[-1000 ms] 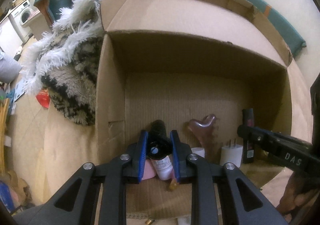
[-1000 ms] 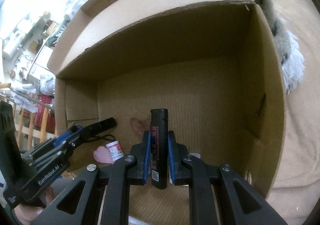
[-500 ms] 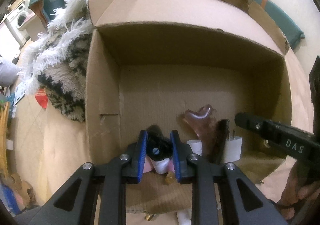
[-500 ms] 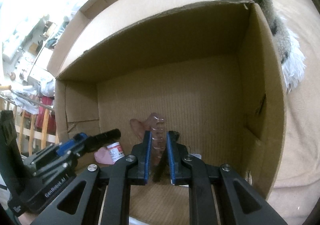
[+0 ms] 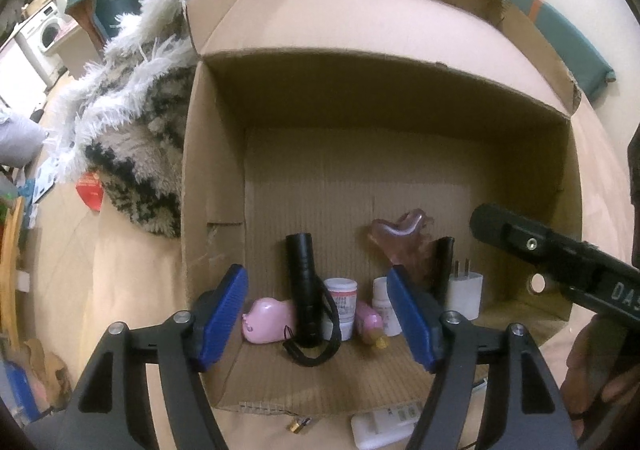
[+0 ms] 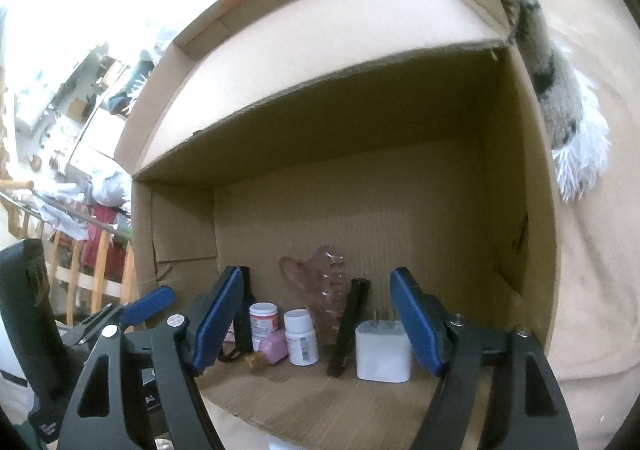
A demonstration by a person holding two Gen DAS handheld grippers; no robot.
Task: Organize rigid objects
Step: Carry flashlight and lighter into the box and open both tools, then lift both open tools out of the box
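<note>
An open cardboard box (image 5: 212,177) lies on its side facing me. A black flashlight (image 5: 303,282) with a wrist strap stands on the box floor. My left gripper (image 5: 316,273) is around it with jaws opening, and the pads do not touch it. Beside it are a pink pig figure (image 5: 266,320), a red-labelled jar (image 5: 340,304) and a white pill bottle (image 6: 302,338). My right gripper (image 6: 316,274) is opening too. Between its pads, untouched, a slim black stick (image 6: 350,326) leans on a pink translucent comb (image 6: 320,290), next to a white charger plug (image 6: 382,350).
A shaggy black-and-white rug (image 5: 132,121) lies against the box's left side, with a red packet (image 5: 90,189) by it. A white device (image 5: 384,424) and a small brass piece (image 5: 299,425) lie just outside the box's front edge. A person's hand (image 5: 596,374) holds the right gripper.
Both grippers have opened wide. The left one let go of the flashlight, which now stands free. The right one let go of the black stick, which now leans beside the charger.
</note>
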